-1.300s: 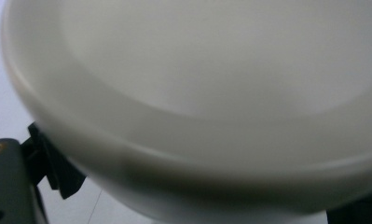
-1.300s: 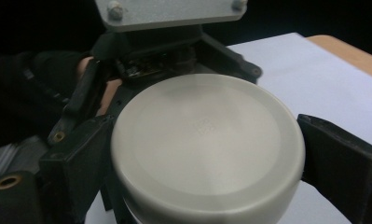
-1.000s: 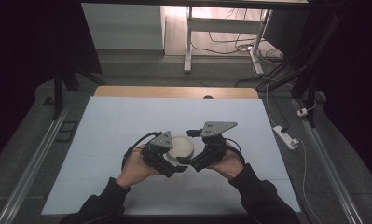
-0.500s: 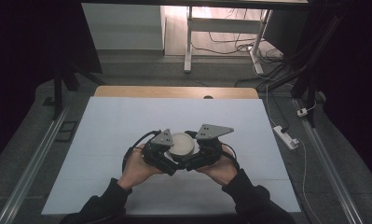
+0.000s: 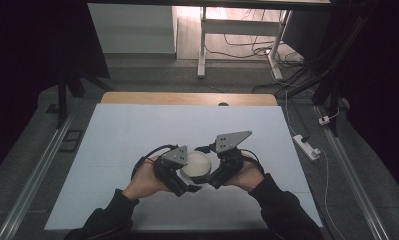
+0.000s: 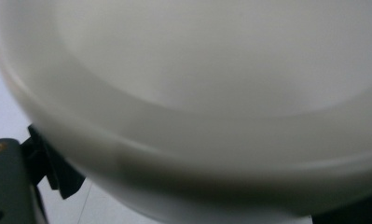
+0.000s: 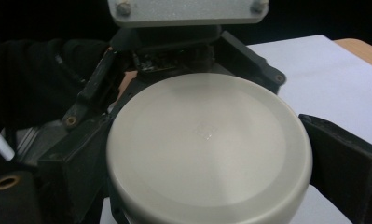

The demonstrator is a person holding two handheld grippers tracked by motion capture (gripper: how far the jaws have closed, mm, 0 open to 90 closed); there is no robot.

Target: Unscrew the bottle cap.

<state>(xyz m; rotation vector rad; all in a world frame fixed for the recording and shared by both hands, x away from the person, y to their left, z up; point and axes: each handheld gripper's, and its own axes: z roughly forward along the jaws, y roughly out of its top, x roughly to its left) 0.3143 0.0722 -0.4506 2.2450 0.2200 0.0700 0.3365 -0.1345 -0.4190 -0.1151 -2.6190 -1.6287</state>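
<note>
Near the front of the white surface (image 5: 137, 135), the left tool (image 5: 183, 176) and right tool (image 5: 214, 175) meet around a round white lidded container (image 5: 196, 167). Both tools appear clamped on its opposite sides, probably one steadying it while the other works the lid.

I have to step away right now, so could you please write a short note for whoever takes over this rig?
Left hand-held gripper: jaws around the near-left side of the white round container, which sits very close to its camera; whether they clamp it I cannot tell.
Right hand-held gripper: jaws either side of the same container, apparently closed on it.
Container: flat top up, between both grippers at the near middle of the white table; whether it rests on the table or is lifted is unclear.
Done: both grippers brought to it.
Left: probably moving it or opening it.
</note>
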